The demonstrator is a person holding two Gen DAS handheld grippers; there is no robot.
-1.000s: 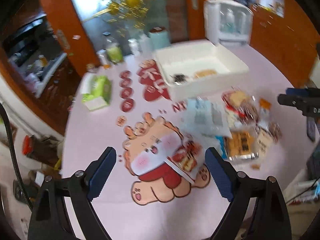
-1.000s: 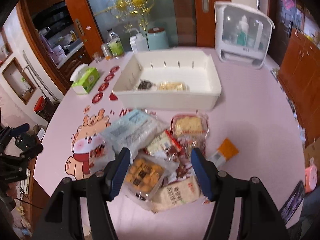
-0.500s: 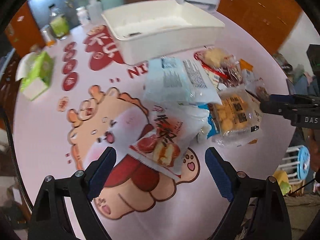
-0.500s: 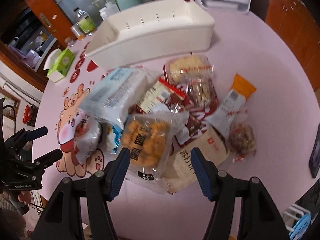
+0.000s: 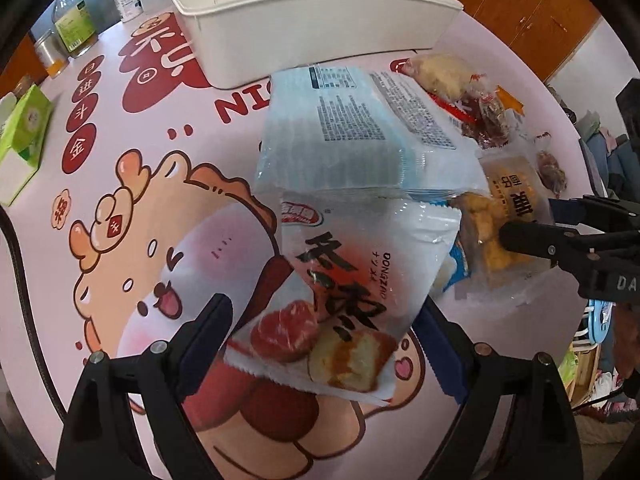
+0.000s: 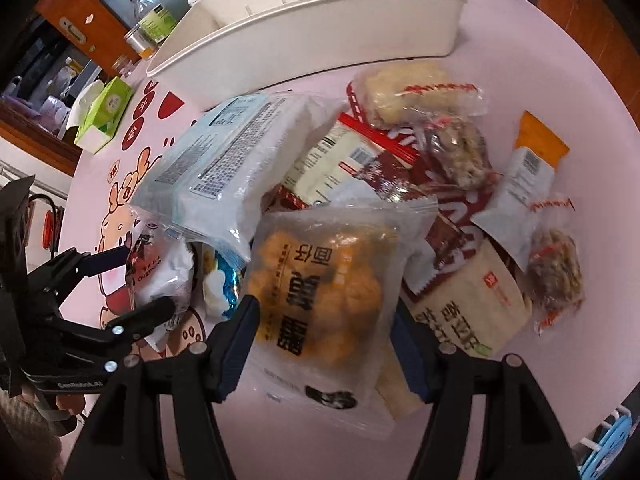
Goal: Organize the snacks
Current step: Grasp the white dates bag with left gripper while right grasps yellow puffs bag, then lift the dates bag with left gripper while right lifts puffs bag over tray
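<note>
A pile of snack packets lies on the pink table in front of a white bin point(image 5: 304, 20), which also shows in the right wrist view point(image 6: 312, 28). My left gripper point(image 5: 324, 344) is open, its fingers either side of a white packet with red fruit and cake pictures point(image 5: 340, 280). My right gripper point(image 6: 324, 344) is open around a clear packet of golden fried snacks point(image 6: 320, 280). A pale blue packet point(image 5: 352, 136) lies between the pile and the bin. The left gripper shows in the right wrist view point(image 6: 132, 280), and the right gripper in the left wrist view point(image 5: 532, 220).
A green tissue box point(image 5: 24, 140) and bottles point(image 5: 74, 24) stand at the table's far left. A beige packet point(image 6: 472, 300), a red packet point(image 6: 400, 168), an orange-ended bar point(image 6: 528, 168) and small clear-wrapped treats point(image 6: 556, 268) lie to the right. The table edge runs close on the right.
Both grippers have moved down and forward onto the pile. The left now straddles the white fruit-cake packet, the right the golden snack packet. Both stay open.
</note>
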